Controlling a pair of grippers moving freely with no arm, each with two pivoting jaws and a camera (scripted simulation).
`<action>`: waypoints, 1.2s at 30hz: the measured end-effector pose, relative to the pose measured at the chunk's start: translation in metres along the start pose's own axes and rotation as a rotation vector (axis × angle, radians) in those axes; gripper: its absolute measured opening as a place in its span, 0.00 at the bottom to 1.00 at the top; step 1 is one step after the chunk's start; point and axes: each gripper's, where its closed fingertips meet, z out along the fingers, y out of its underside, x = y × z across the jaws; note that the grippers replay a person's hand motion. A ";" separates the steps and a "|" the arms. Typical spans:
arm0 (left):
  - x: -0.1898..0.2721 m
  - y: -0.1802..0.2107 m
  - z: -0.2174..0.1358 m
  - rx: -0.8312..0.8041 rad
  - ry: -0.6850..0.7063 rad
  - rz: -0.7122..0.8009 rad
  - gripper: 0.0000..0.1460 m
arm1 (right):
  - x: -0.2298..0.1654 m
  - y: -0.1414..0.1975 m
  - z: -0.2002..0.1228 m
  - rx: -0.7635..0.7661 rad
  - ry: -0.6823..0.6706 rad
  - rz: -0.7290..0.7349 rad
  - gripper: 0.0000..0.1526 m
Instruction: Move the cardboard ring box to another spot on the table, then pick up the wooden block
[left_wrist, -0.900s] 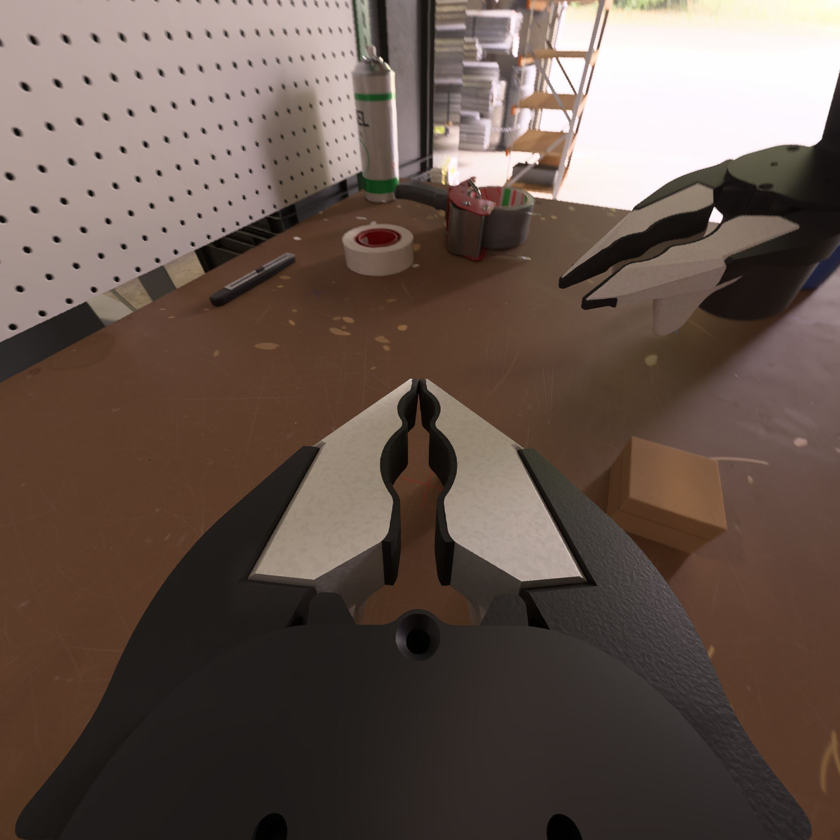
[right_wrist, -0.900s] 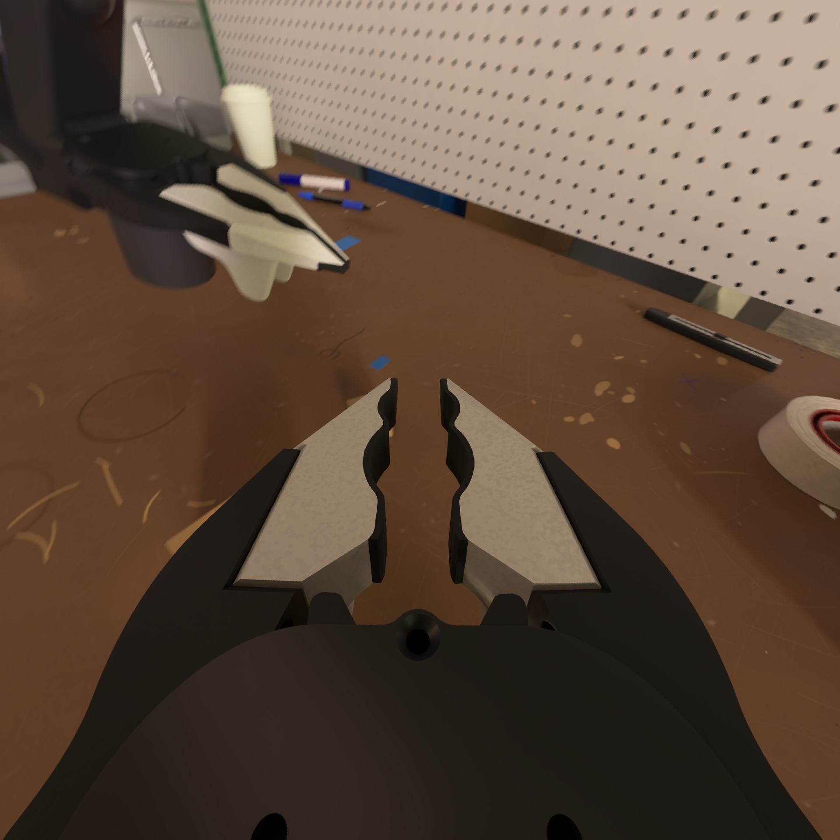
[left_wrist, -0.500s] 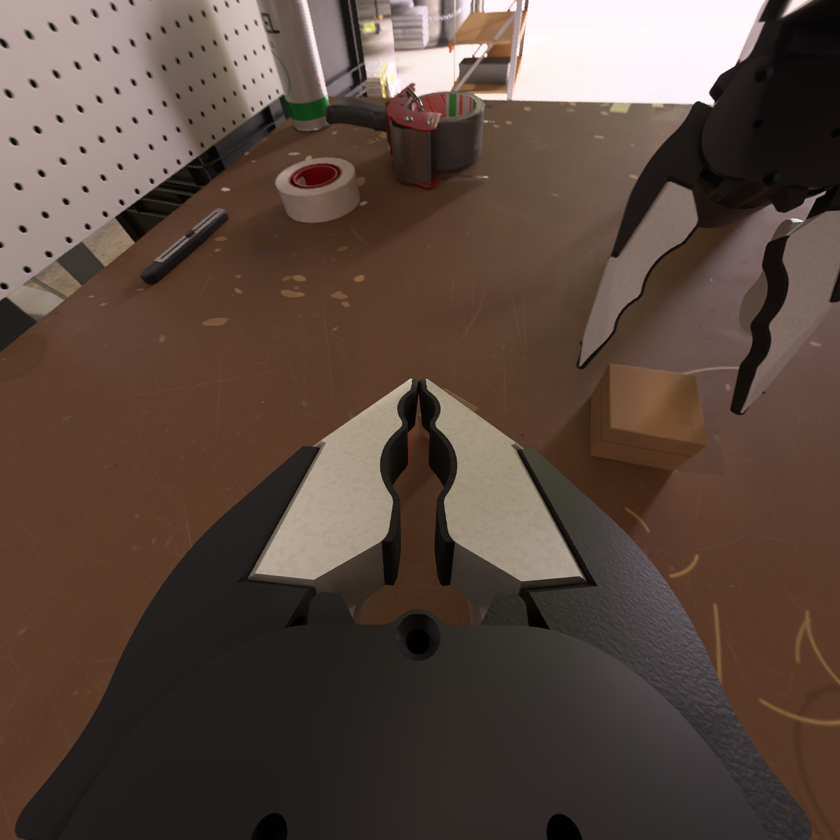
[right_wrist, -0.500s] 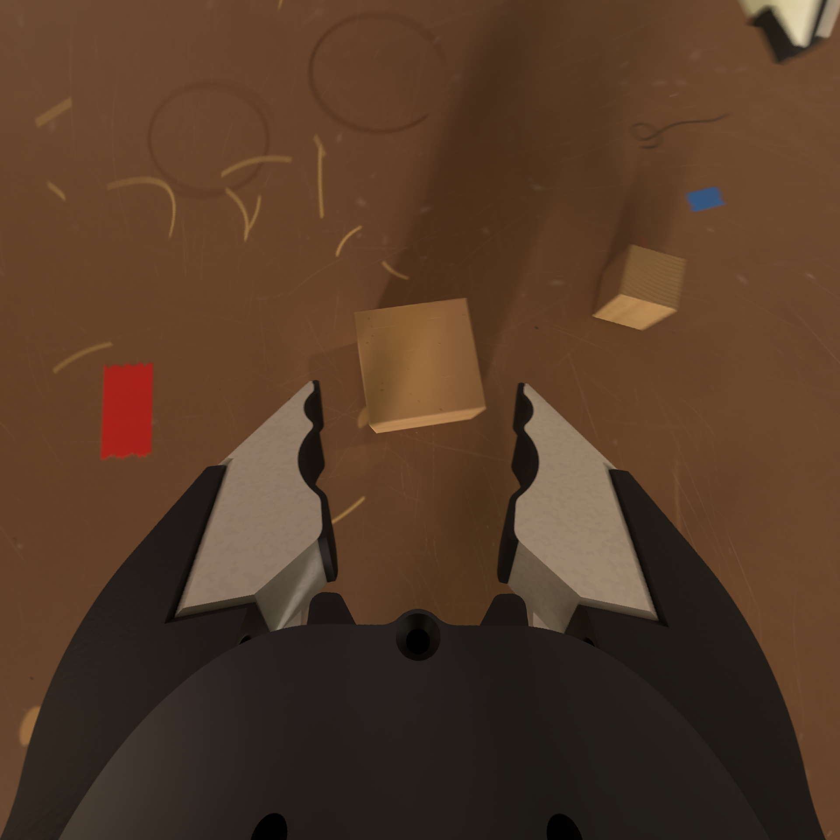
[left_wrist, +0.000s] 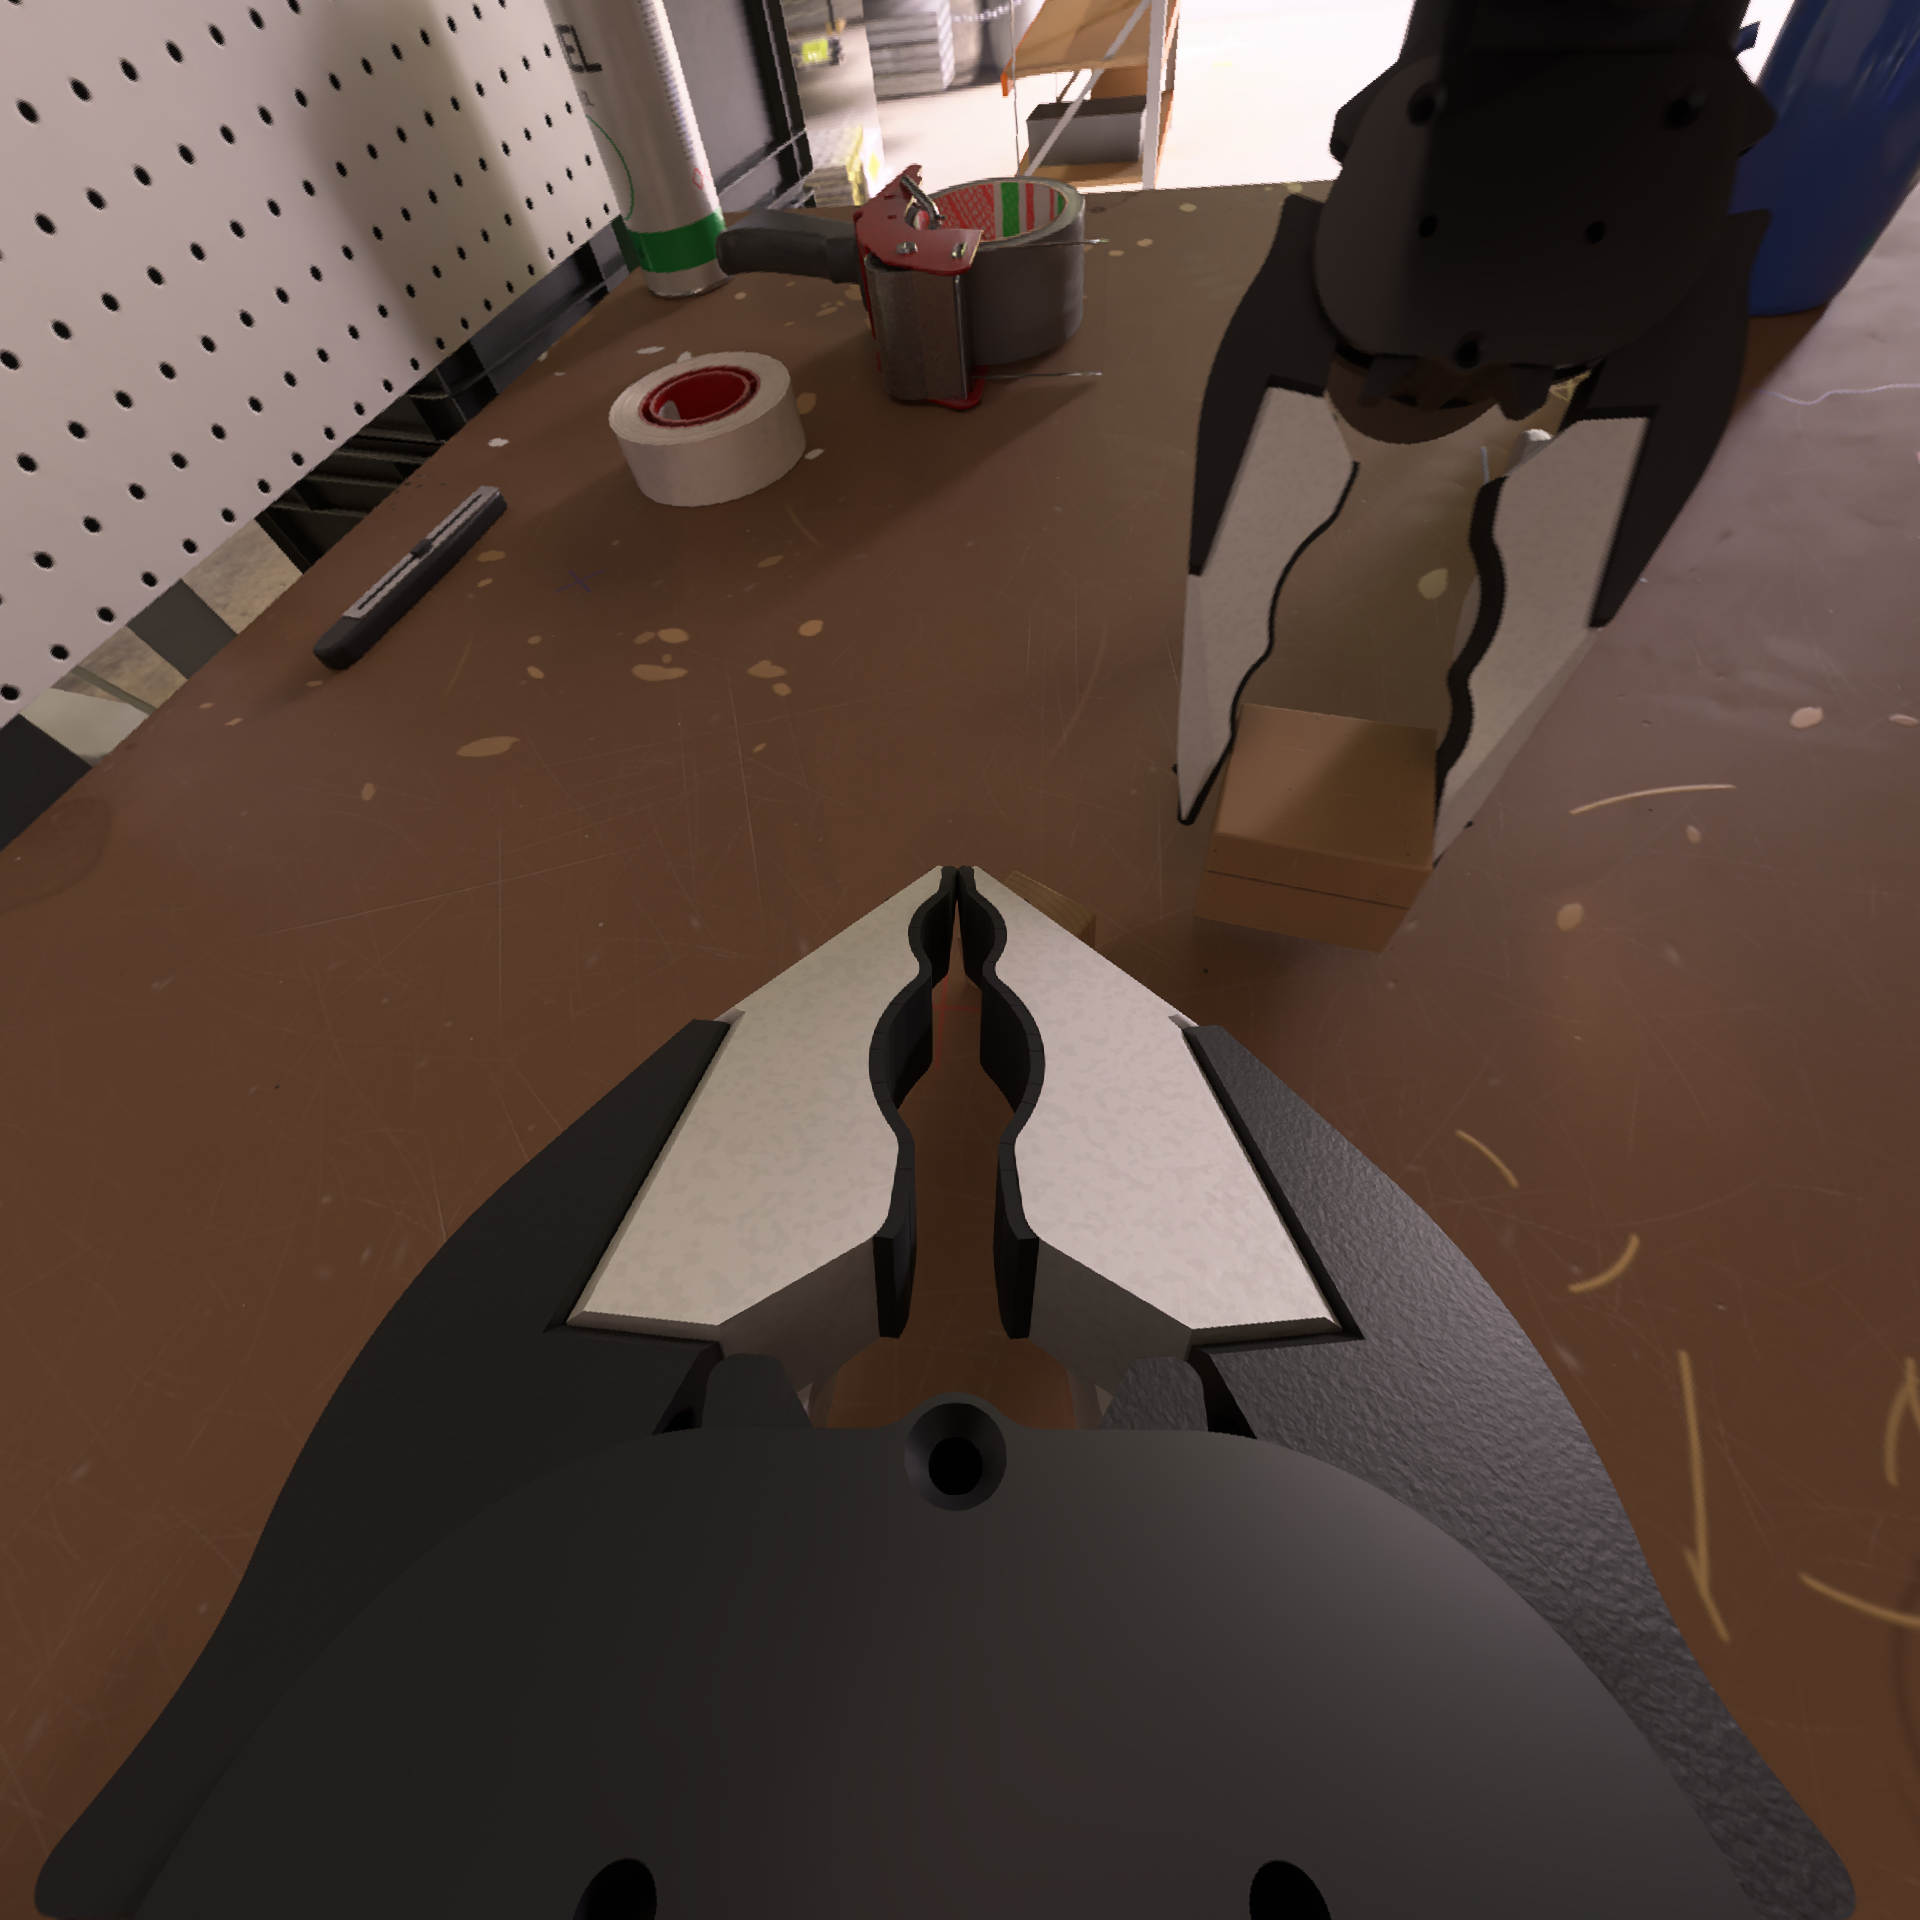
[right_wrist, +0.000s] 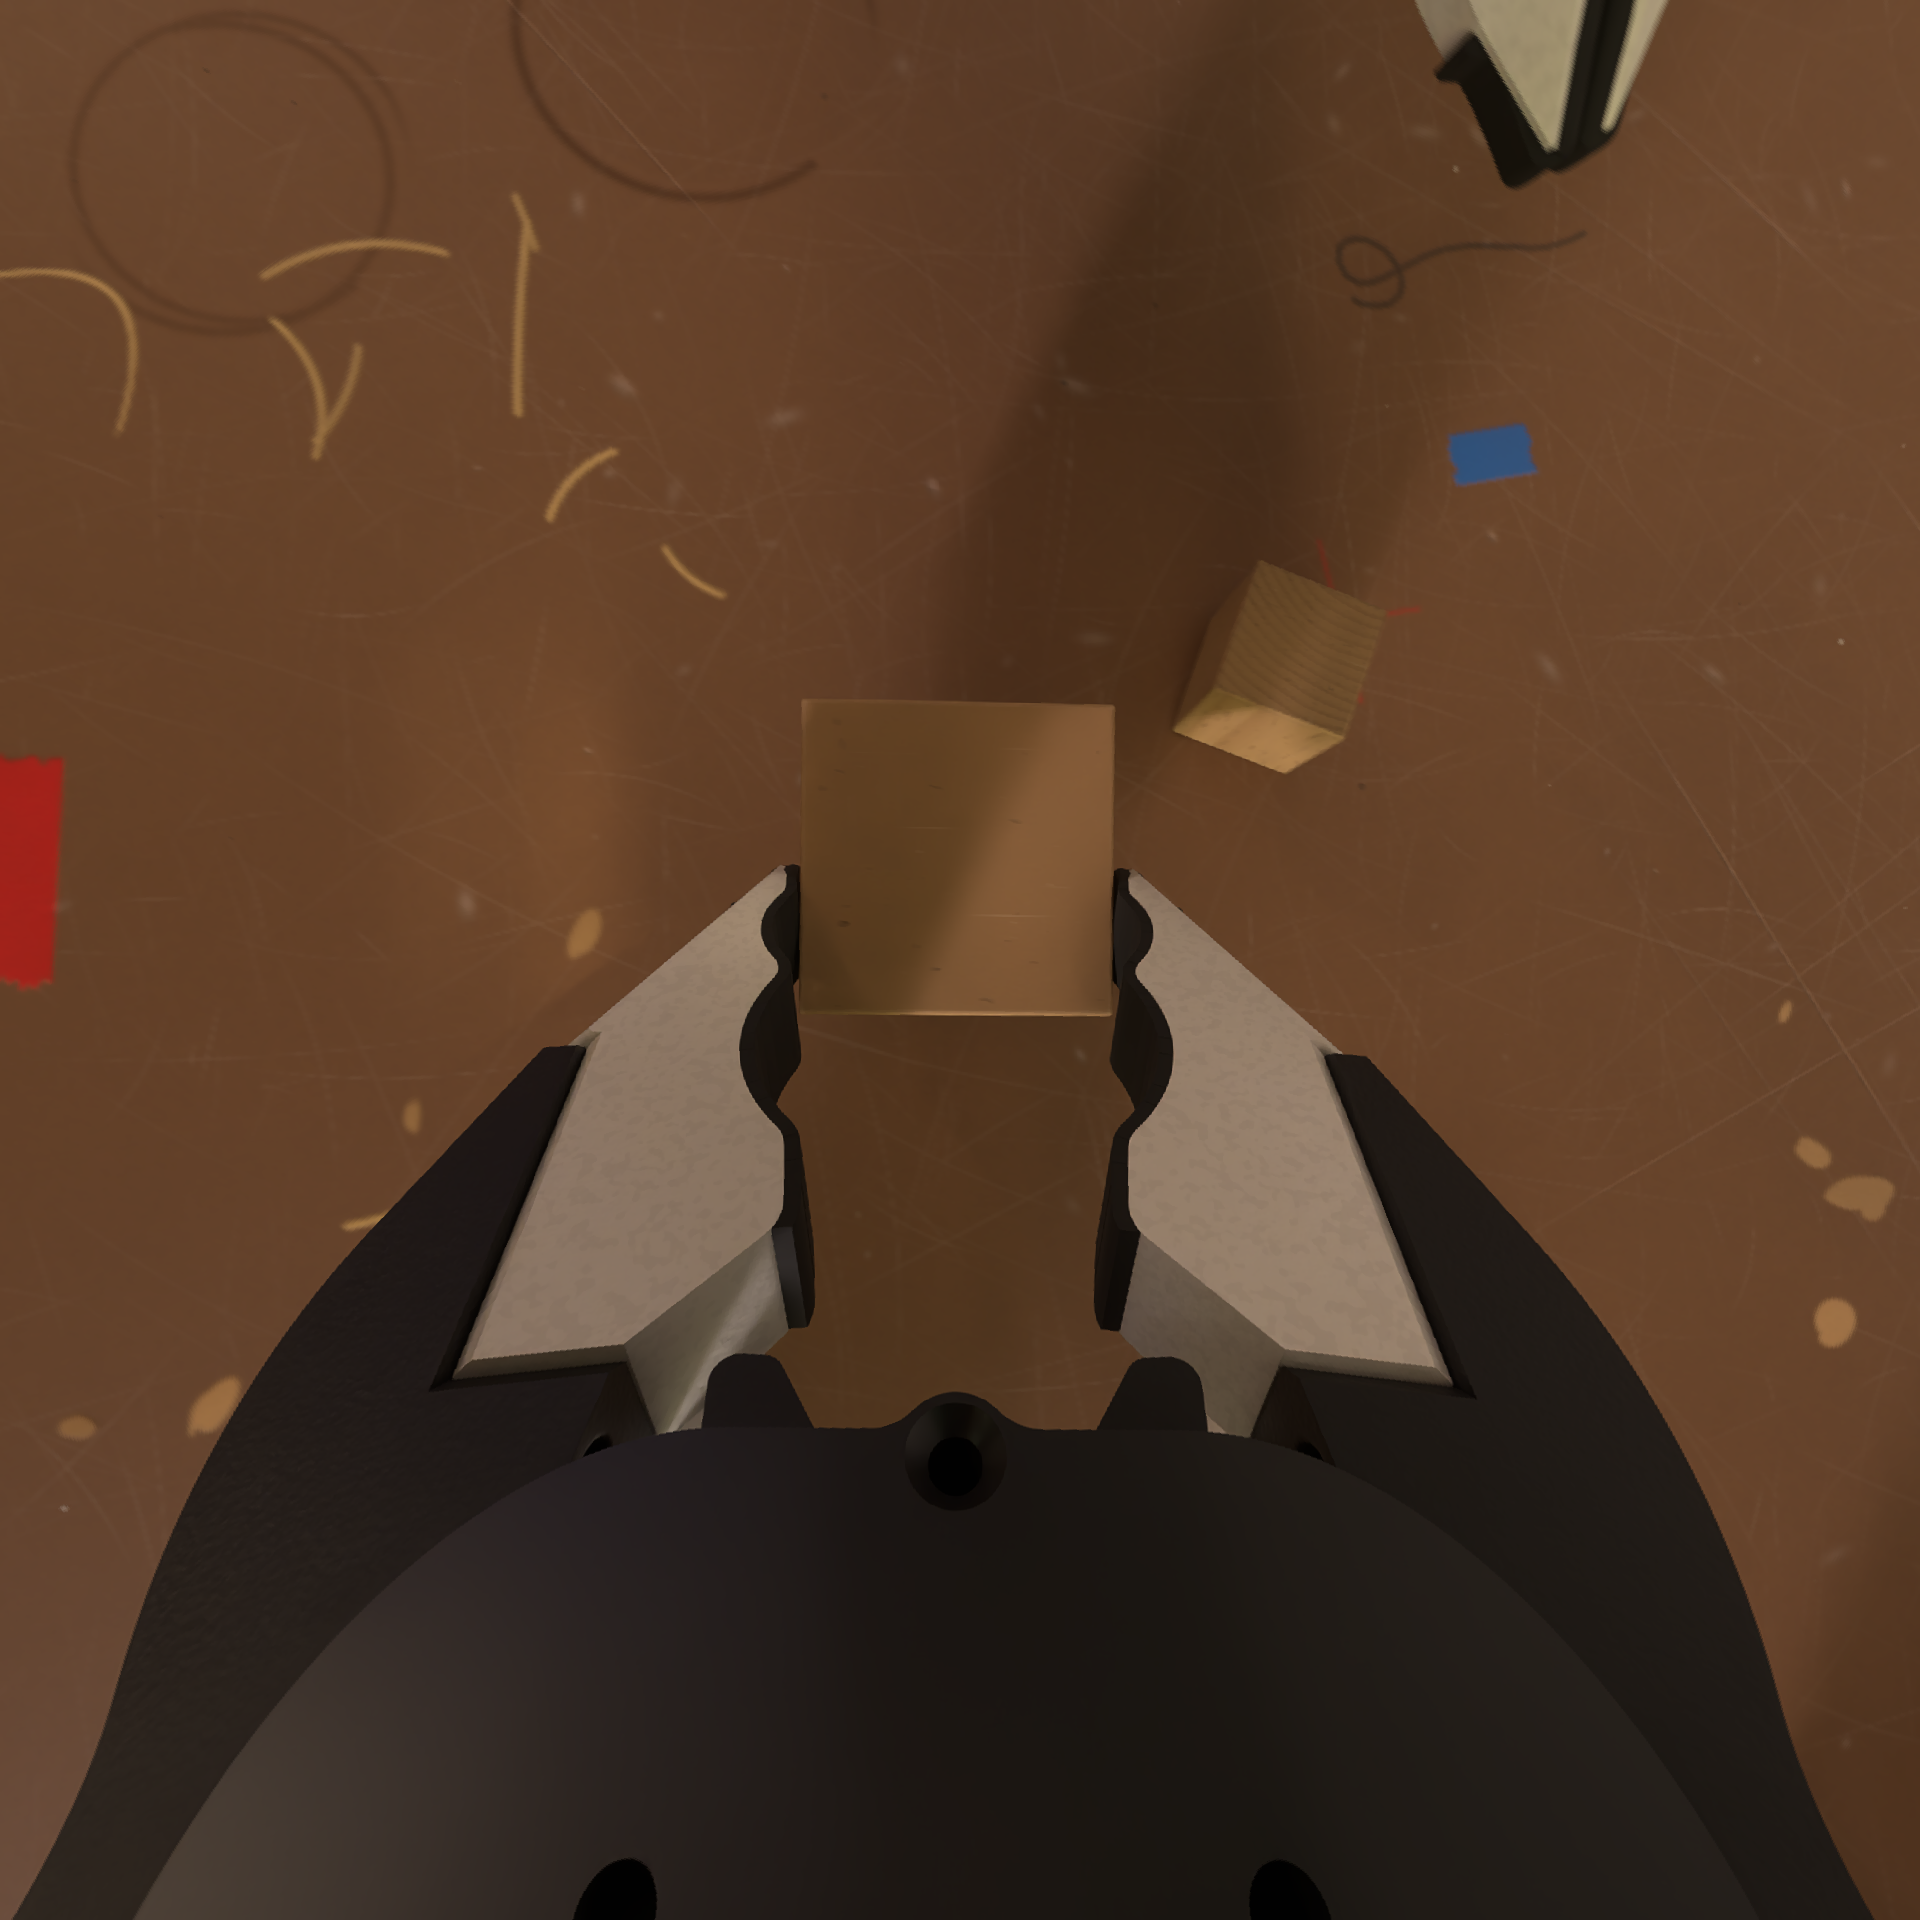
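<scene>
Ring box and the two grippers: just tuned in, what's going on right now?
The right gripper points straight down at the table, its fingertips against two opposite sides of the cardboard ring box, which sits on the table. The wooden block lies untouched just beside the box. The left gripper is shut and empty, low over the table near the block.

My right gripper (right_wrist: 956, 940) is now lower than half a second ago, pointing straight down, with its fingertips bracketing the cardboard ring box (right_wrist: 956, 857) on both sides instead of hovering short of it. The jaw gap is narrower. My left gripper (left_wrist: 956, 883) has tilted further toward the table.
</scene>
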 end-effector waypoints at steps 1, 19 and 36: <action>-0.001 0.000 0.000 0.003 -0.004 -0.005 0.00 | 0.004 0.001 0.001 -0.004 -0.008 0.002 0.39; -0.012 0.011 0.002 -0.024 -0.028 -0.023 0.00 | 0.066 -0.019 -0.014 0.202 0.221 0.277 0.45; -0.018 0.023 0.001 -0.071 -0.027 0.007 0.00 | 0.066 -0.027 0.040 -0.146 0.104 0.293 0.20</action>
